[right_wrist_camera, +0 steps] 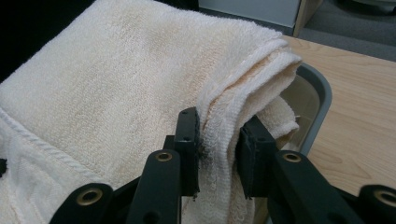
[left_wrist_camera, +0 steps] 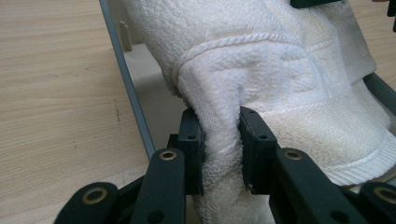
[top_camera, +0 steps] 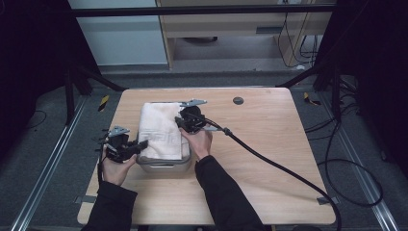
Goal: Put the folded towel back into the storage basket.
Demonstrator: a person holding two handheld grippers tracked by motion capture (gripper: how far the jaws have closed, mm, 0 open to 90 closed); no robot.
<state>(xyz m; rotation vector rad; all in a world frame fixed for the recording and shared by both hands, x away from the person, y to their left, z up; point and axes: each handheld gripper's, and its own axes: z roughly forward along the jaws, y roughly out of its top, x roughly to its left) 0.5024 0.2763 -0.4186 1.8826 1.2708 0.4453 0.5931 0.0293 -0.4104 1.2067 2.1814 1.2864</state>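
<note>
Fingers: my left fingers and right fingers each pinch a towel fold.
Handling: soft, light, limp; sags between my grips.
Hold: hemmed edges over the grey bin.

White terry towel, folded, is draped over a grey bin. Its edges are bunched. Bin is set left of centre on the counter.
</note>
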